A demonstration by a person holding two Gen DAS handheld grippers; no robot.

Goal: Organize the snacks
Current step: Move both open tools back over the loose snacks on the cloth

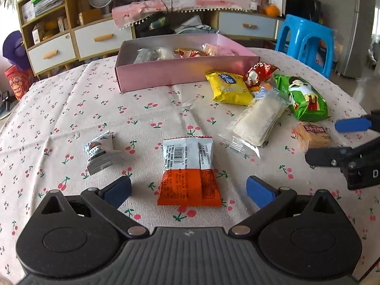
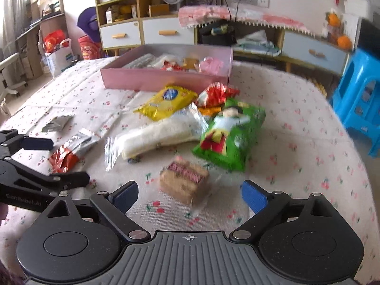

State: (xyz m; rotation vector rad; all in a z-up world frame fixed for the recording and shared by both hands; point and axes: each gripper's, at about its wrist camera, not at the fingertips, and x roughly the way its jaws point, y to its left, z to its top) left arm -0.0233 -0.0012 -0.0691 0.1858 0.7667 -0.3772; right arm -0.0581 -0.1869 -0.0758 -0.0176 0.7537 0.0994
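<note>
Snacks lined up for two open grippers

Silver packet lies loose at the left, likely waiting its turn. Left gripper stands with jaws apart either side of the orange packet, not touching it, seemingly aimed to pick it up. Right gripper also gapes wide, straddling the biscuit pack without pressing. Beyond, yellow bag and green bag sit beside the pink box, which already holds some snacks. Cherry-print cloth covers the table; drawers and a blue stool stand behind

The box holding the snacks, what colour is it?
The box is pink, clearest in the left wrist view.
</note>
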